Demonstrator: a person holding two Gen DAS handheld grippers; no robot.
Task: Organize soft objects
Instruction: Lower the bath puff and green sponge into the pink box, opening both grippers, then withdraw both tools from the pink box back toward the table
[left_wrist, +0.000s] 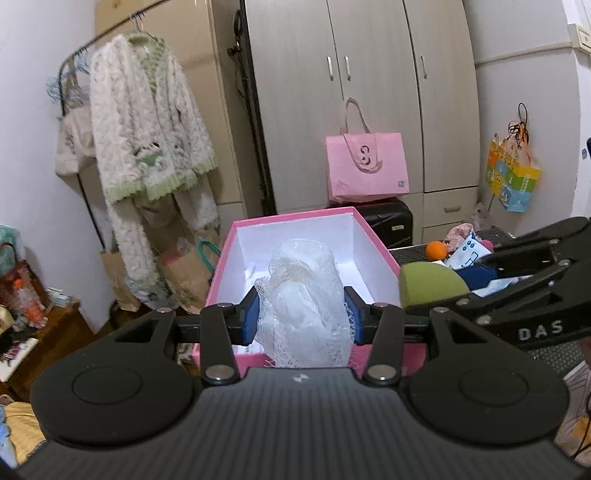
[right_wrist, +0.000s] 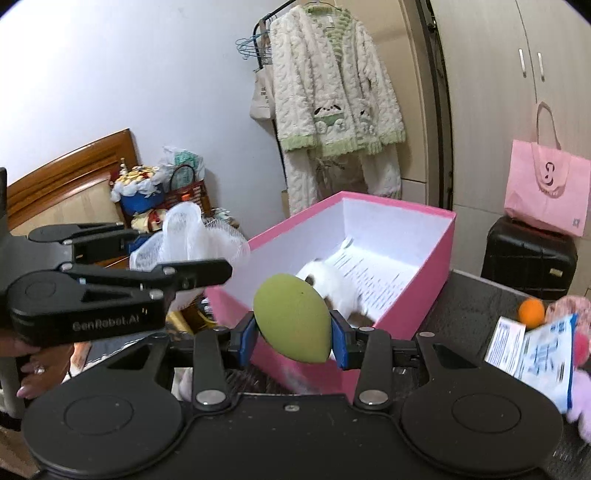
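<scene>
My left gripper (left_wrist: 302, 314) is shut on a white mesh bath pouf (left_wrist: 304, 295), held up in front of the open pink box (left_wrist: 225, 254). In the right wrist view the pouf (right_wrist: 184, 236) shows at the left, beside the box's near left wall. My right gripper (right_wrist: 293, 334) is shut on a green egg-shaped sponge (right_wrist: 291, 317), hanging over the near corner of the pink box (right_wrist: 436, 254). Inside the box lie a white plush toy (right_wrist: 332, 284) and a printed sheet (right_wrist: 376, 280). The sponge (left_wrist: 432, 284) also shows at the right of the left wrist view.
An orange ball (right_wrist: 531, 312), a printed packet (right_wrist: 535, 354) and pink plush items lie on the dark table (right_wrist: 472, 306) right of the box. Behind stand a black suitcase (right_wrist: 528, 258) with a pink bag (right_wrist: 546, 192), a wardrobe (left_wrist: 369, 92) and a hanging fluffy cardigan (right_wrist: 332, 92).
</scene>
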